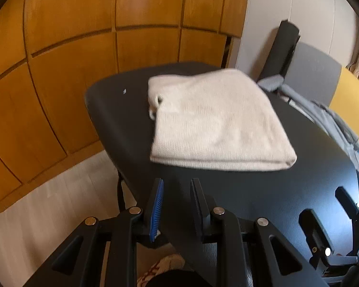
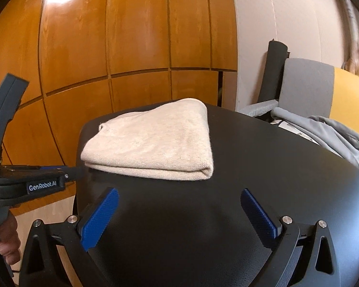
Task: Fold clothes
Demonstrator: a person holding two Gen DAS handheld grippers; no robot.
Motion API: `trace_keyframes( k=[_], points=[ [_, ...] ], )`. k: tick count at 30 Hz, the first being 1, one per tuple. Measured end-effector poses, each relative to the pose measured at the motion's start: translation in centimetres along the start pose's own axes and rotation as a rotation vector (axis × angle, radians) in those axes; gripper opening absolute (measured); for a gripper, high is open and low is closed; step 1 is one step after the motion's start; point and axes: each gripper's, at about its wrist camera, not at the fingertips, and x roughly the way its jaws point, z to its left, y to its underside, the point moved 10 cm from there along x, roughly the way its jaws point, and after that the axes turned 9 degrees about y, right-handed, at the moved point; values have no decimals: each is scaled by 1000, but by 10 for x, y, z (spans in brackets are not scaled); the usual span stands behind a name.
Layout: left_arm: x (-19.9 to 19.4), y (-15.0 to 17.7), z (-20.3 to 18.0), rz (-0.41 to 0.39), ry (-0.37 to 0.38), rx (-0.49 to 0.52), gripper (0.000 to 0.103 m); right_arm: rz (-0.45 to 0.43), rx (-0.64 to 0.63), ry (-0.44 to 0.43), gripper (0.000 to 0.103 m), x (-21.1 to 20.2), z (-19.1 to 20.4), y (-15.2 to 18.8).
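A cream knitted garment (image 1: 217, 119) lies folded into a thick rectangle on the black table (image 1: 263, 191); the right wrist view shows the same folded garment (image 2: 153, 143) at the table's far end. My left gripper (image 1: 177, 184) hovers over the table's near left edge, short of the garment, its jaws narrowly parted with nothing between them. From the right, the left gripper (image 2: 80, 171) sits level beside the garment's near left corner. My right gripper (image 2: 179, 191) stands wide open above bare table (image 2: 251, 155) in front of the fold, its blue pads (image 2: 100, 215) empty.
Grey clothes (image 2: 323, 131) are heaped off the table's right side by a grey chair back (image 2: 306, 86). A black roll (image 2: 272, 71) leans on the white wall. Wooden cabinet panels (image 1: 107, 35) stand behind, pale floor (image 1: 47, 215) to the left. A person's hand (image 2: 8, 239) grips the left handle.
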Motion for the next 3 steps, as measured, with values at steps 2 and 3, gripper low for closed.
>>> trace_keyframes(
  k=[2,3],
  points=[
    [-4,-3,-2,-27,-3,14,22,-1,1,2,103,0,-1,0],
    [-4,-3,-4,-26,0,25,22,-1,0,3,103,0,-1,0]
  ],
)
